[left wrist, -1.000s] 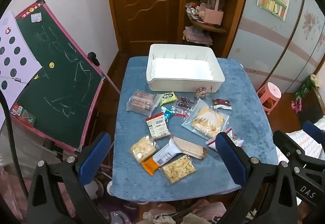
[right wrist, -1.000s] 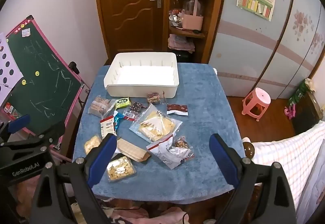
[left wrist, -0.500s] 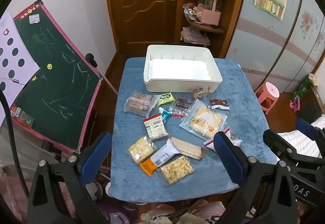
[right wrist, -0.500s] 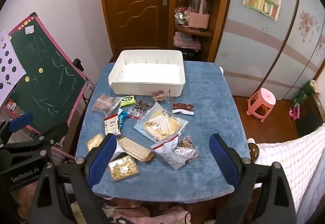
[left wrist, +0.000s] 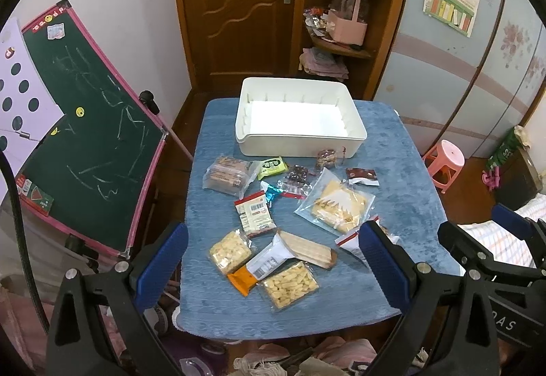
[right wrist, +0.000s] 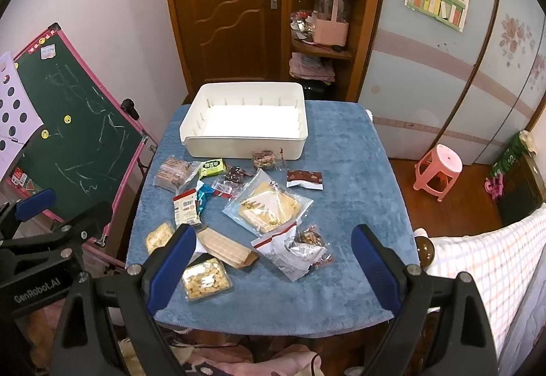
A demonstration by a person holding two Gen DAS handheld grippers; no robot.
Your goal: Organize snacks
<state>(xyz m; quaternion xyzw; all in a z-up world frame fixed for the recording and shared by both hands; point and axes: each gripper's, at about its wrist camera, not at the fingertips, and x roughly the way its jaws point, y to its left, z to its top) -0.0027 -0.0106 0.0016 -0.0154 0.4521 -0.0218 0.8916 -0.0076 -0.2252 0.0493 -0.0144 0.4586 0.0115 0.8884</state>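
Note:
An empty white bin (left wrist: 300, 137) (right wrist: 245, 145) stands at the far end of a blue-covered table (left wrist: 402, 178) (right wrist: 358, 178). Several snack packets lie scattered in front of it: a clear zip bag of crackers (left wrist: 336, 203) (right wrist: 268, 207), a wafer pack (left wrist: 307, 249) (right wrist: 227, 248), a puffed-snack bag (left wrist: 290, 284) (right wrist: 204, 278), a red-and-white packet (left wrist: 254, 213) (right wrist: 186, 207). My left gripper (left wrist: 273, 260) is open and empty, held above the table's near edge. My right gripper (right wrist: 273, 255) is open and empty above the near edge, over a crumpled zip bag (right wrist: 293, 249).
A green chalkboard easel (left wrist: 82, 133) (right wrist: 75, 133) leans at the table's left. A pink stool (left wrist: 445, 161) (right wrist: 438, 171) stands to the right. A wooden door and shelf unit (left wrist: 344, 11) are behind the table. A checked cloth (right wrist: 491, 273) lies at right.
Both grippers have drifted slightly, so the table and bin sit a little differently in each view. Both stay open. No snack has moved.

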